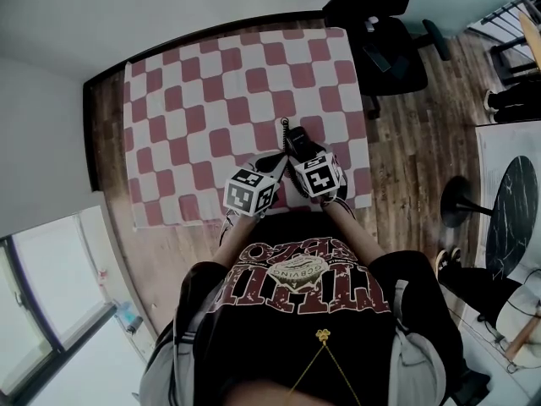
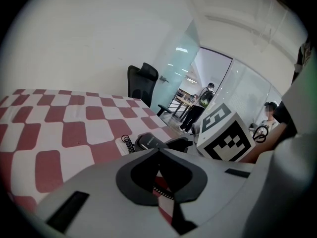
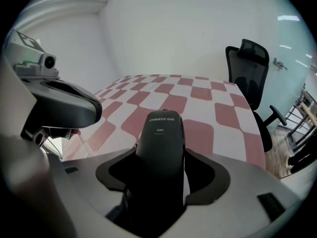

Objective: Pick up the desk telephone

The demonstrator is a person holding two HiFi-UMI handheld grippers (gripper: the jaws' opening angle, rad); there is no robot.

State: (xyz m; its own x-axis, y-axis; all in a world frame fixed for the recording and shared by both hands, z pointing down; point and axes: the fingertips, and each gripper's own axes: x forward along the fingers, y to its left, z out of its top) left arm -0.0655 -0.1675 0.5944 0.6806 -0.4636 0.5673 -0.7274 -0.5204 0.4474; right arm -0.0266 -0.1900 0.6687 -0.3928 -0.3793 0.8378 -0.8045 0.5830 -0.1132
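Two grippers sit close together above the near edge of a red-and-white checked cloth [image 1: 211,100], side by side with their marker cubes almost touching.

The right gripper [image 3: 162,172] tilts steeply down, its jaws spread wide. The black handset [image 3: 161,138] of the desk telephone [image 1: 292,139] runs lengthwise straight between them, its labelled end pointing ahead of the jaws. A thin light strip shows between the handset and the right-hand pad, so the pads stand on either side of it and do not squeeze it.

The left gripper [image 2: 159,152] lies just to the left of the right one and points more shallowly. Its dark pads meet at the tips, leaving only a narrow slit through which the cloth shows, and nothing is held in it. From this gripper the telephone is just ahead and slightly to the right, resting on the cloth, with its coiled cord [image 2: 128,144] at the handset's left. The right gripper's marker cube [image 2: 223,133] stands close on the right.

Farther ahead and to the right of both grippers, beyond the cloth's far corner, stands a black office chair [image 3: 250,68].
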